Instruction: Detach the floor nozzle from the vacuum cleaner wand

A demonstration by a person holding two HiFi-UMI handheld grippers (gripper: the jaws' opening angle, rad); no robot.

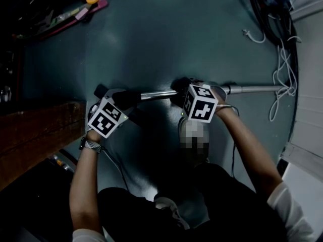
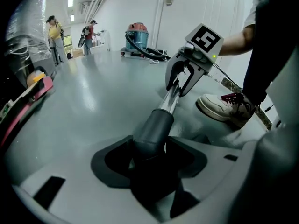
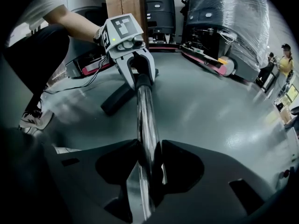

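Note:
The chrome wand [image 1: 252,89] lies level just above the grey floor, running left into a dark grey neck [image 2: 152,125] that joins the black floor nozzle [image 3: 117,99]. My left gripper [image 1: 127,99] is closed around that neck, which fills the gap between its jaws in the left gripper view [image 2: 152,171]. My right gripper [image 1: 179,93] clamps the chrome tube [image 3: 145,111] a little further along, the tube running straight between its jaws [image 3: 145,171]. Each gripper shows in the other's view: the right one [image 2: 184,78] on the tube, the left one [image 3: 138,71] on the neck.
A wooden bench [image 1: 40,130] stands close at the left. White and black cables [image 1: 282,69] lie along the right wall. The person's shoe [image 2: 224,108] rests beside the wand. A red canister vacuum [image 2: 137,34] and two people [image 2: 53,31] are far off.

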